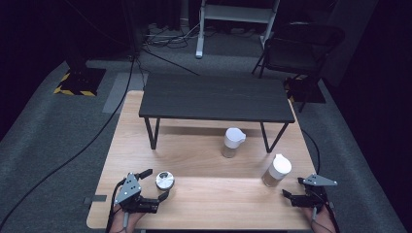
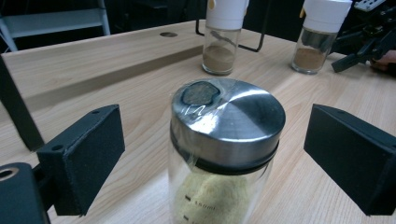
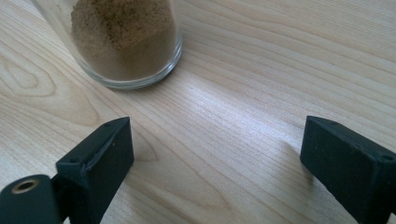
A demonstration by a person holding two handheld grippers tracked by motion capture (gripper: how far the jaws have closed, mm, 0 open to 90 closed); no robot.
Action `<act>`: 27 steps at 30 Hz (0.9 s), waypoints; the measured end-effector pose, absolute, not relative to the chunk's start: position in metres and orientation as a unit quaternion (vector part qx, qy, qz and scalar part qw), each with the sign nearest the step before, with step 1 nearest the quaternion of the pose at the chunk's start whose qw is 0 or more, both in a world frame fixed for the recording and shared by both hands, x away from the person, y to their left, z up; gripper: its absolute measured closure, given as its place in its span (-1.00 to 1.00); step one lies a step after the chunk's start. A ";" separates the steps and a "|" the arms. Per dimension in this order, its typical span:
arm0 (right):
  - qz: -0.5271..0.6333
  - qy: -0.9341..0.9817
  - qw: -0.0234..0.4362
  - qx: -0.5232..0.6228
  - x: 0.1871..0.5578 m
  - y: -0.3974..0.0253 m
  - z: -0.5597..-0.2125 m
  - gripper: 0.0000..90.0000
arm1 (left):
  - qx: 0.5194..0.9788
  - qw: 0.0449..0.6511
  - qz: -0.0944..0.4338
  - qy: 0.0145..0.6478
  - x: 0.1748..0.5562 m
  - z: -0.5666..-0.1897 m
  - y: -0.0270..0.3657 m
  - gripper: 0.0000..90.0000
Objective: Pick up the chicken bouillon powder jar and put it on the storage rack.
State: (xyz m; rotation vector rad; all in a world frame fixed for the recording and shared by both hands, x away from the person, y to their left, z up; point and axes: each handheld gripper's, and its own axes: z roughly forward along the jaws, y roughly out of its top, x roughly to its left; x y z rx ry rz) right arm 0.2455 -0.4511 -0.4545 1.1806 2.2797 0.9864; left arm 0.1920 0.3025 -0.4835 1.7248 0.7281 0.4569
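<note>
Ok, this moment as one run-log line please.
left gripper: open, jaws either side of steel-lidded jar, not touching | right gripper: open, short of white-capped jar | second white-capped jar: untouched

Steel-lidded glass jar (image 2: 224,140), pale powder inside, upright on wooden table (image 1: 218,204).

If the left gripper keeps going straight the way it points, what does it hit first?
Most likely the steel-lidded jar, which stands between the open jaws of the left gripper, apparently untouched.
</note>
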 end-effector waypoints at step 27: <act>0.351 0.811 0.197 0.424 0.245 -0.450 -0.455 -0.79 | 0.755 0.561 0.176 0.291 0.213 -0.489 0.291 -0.75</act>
